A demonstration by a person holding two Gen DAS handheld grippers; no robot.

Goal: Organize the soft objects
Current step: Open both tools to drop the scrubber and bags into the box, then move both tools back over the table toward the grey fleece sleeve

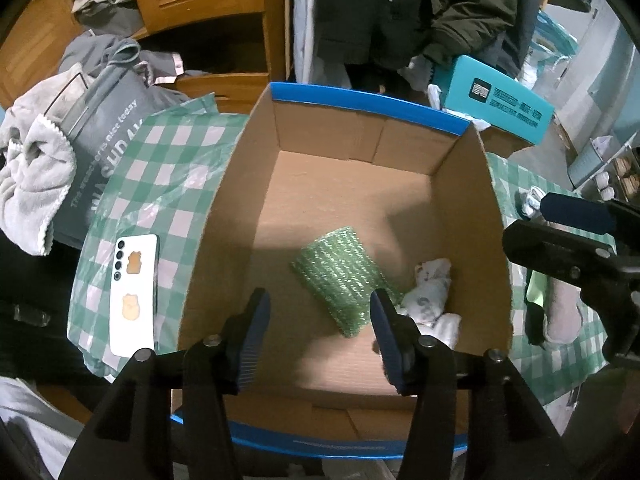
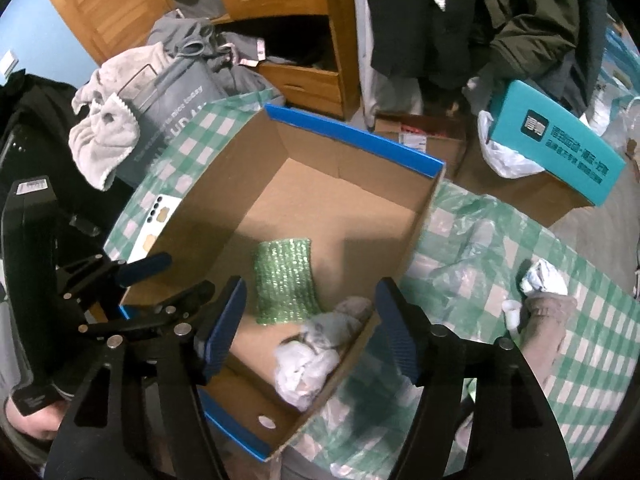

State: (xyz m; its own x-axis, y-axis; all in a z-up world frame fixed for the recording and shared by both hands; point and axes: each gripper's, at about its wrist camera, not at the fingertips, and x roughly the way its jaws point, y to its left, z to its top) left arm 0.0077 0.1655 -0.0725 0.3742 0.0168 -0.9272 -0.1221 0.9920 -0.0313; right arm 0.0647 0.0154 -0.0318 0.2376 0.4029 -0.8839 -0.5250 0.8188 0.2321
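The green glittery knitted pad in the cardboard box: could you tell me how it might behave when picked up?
The green glittery knitted pad lies flat, so it probably flops. Its loose weave suggests lightness and easy grip, unlikely to roll.

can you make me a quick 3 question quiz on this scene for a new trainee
1. True or false: the green sparkly cloth lies inside the cardboard box.
2. Multiple choice: where is the white phone? A) in the box B) on the checked cover left of the box C) held in the left gripper
3. Fill in: the right gripper has its jaws ____ and holds nothing.

Key: 1 true. 2 B. 3 open. The white crumpled cloth is also in the box, while a beige soft item waits on the checked cover outside it.
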